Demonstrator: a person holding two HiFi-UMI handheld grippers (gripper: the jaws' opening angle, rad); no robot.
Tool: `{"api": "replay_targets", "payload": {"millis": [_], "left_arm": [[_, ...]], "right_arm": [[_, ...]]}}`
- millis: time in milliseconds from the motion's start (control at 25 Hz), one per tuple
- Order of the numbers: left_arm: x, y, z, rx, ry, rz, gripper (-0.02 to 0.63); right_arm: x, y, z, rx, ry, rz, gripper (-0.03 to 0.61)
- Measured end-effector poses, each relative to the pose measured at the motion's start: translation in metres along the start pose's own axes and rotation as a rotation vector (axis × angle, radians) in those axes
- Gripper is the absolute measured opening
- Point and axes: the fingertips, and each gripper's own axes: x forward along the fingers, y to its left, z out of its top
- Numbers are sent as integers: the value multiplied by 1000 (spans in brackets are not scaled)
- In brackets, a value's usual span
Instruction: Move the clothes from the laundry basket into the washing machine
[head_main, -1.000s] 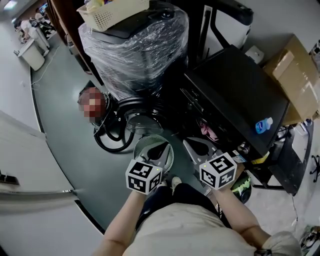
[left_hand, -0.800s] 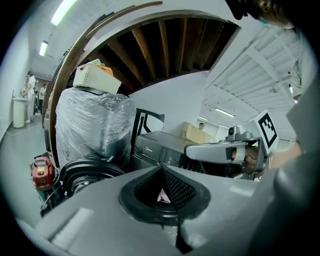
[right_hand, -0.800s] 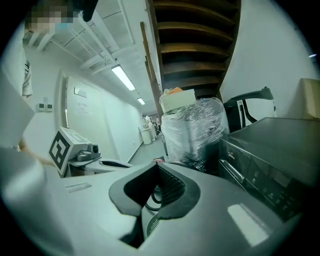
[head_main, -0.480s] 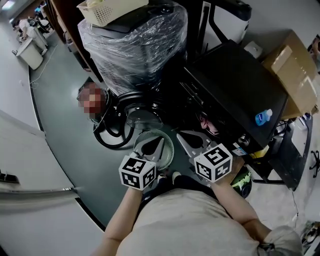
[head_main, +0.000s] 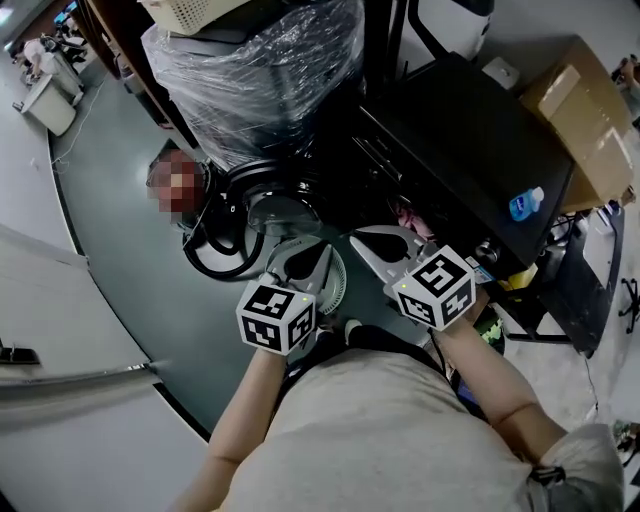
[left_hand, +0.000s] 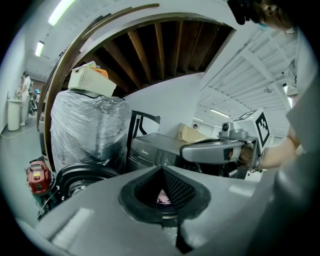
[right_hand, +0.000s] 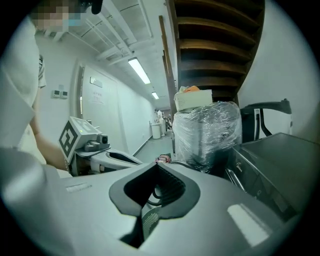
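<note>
The pale green laundry basket (head_main: 336, 292) stands on the floor by my feet, mostly hidden under my left gripper (head_main: 318, 256), which is shut and holds nothing. My right gripper (head_main: 360, 240) is shut and empty too, with its tips near the front opening of the black washing machine (head_main: 470, 150). A pink garment (head_main: 405, 214) shows inside that opening. In the left gripper view the meeting jaw tips of the left gripper (left_hand: 161, 168) frame a bit of pink cloth (left_hand: 162, 198). In the right gripper view, basket mesh (right_hand: 148, 220) shows below the right gripper (right_hand: 157, 165).
A plastic-wrapped appliance (head_main: 250, 80) with a cream crate (head_main: 190, 12) on top stands left of the machine. Black hose loops (head_main: 215, 250) lie on the floor. A blue bottle (head_main: 525, 203) sits on the machine's top; a cardboard box (head_main: 580, 110) stands behind.
My right gripper has risen a little, moved toward the machine's opening and rolled slightly. The left gripper has stayed over the basket. Both jaws remain shut.
</note>
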Motion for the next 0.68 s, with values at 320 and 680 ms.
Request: {"api": "replay_targets", "payload": {"millis": [320, 680], "left_arm": [[-1, -3, -9, -34, 6, 1, 2], [2, -2, -14, -51, 4, 23, 2]], "right_arm": [[-11, -1, 6, -67, 40, 49, 28], [-15, 0, -7, -183, 151, 82, 28]]}}
